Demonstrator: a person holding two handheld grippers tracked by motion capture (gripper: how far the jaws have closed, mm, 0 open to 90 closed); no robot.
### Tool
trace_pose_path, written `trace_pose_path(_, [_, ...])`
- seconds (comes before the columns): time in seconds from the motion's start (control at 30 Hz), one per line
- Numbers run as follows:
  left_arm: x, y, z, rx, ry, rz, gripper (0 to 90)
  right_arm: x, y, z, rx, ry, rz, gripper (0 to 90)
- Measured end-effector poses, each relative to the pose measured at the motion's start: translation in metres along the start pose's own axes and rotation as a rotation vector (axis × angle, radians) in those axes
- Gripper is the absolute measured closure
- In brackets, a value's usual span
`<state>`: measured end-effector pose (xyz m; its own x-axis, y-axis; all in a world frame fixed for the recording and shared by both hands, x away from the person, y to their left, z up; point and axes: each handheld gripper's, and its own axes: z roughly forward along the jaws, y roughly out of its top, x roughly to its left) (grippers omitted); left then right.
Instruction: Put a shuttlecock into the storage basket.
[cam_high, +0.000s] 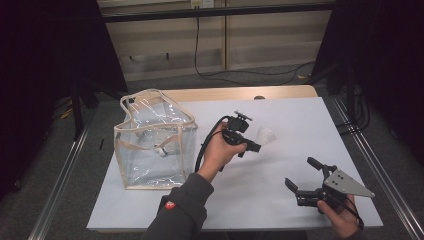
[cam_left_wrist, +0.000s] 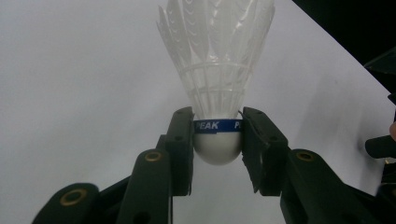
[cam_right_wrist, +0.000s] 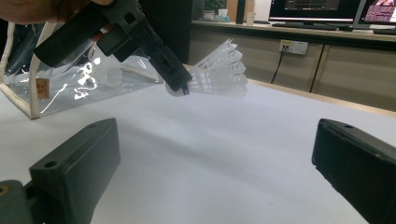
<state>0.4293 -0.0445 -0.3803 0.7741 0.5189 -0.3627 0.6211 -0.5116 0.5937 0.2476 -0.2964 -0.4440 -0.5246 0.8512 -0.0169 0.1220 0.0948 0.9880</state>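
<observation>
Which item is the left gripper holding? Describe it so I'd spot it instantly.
On the white table, right of the clear bag, the left gripper pinches a shuttlecock by its cork. White feathers and a blue band mark it out.

A white shuttlecock (cam_left_wrist: 217, 60) with a white rounded base and a dark blue band printed with white letters. Both grippers are black: the left gripper (cam_left_wrist: 218, 140) has brass-coloured rivets, the right gripper (cam_high: 309, 177) carries a grey plate. The table (cam_high: 300, 125) has a white surface with a light wood strip along its far edge. Near the left edge, a clear plastic bag (cam_high: 152, 142) has beige trim. The sleeve (cam_high: 182, 210) is dark grey with a small red badge.
</observation>
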Motion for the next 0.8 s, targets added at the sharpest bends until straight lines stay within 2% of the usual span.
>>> trace_pose_path(0.17, [0.0,0.0,-0.005,0.001,-0.003,-0.002,65.4,0.0,0.0,0.0,-0.002,0.002,-0.003,1.0])
trace_pose_path(0.3, [0.001,-0.001,-0.01,0.021,0.0,0.009,65.4,0.0,0.0,0.0,-0.002,0.004,-0.002,1.0])
trace_pose_path(0.67, [0.006,-0.004,-0.023,0.012,0.007,-0.012,65.4,0.0,0.0,0.001,0.0,0.002,0.001,1.0])
trace_pose_path(0.8, [0.006,-0.004,-0.027,0.019,0.006,-0.006,65.4,0.0,0.0,0.001,0.001,0.003,-0.002,1.0])
